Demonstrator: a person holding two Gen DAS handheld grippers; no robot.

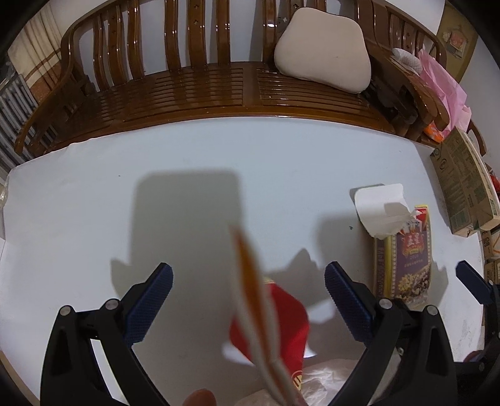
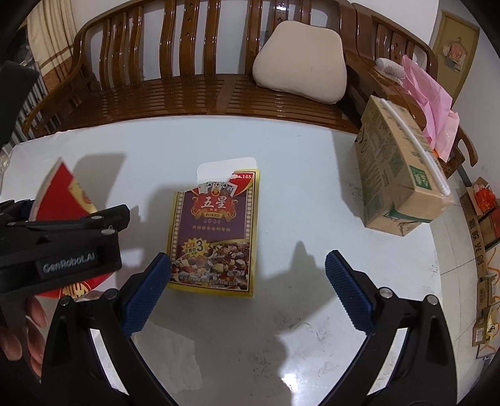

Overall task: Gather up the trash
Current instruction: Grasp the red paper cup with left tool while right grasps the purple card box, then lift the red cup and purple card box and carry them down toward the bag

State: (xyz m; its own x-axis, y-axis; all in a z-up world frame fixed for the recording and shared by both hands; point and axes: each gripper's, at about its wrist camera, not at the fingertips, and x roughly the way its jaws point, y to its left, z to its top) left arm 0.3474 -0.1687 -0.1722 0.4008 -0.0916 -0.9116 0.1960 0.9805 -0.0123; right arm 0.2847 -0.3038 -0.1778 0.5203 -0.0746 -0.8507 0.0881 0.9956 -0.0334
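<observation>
Your left gripper [image 1: 248,282] is standing wide open above a red paper cup [image 1: 281,324], gripping nothing. Your right gripper [image 2: 248,270] is also hanging open and empty, just in front of the playing card box [image 2: 215,231] that is lying flat on the white table [image 2: 312,187], near a cardboard carton [image 2: 397,168].

White counter [image 2: 281,150] fills the lower frame, glossy, scuffed near 5 o'clock. Behind it, 12 o'clock: brown slatted wooden bench [image 2: 187,90] carrying a beige cushion [image 2: 300,62] at 1 o'clock. Pale wall [image 2: 403,18] behind. Striped curtain [image 1: 34,56] at 10 o'clock.
</observation>
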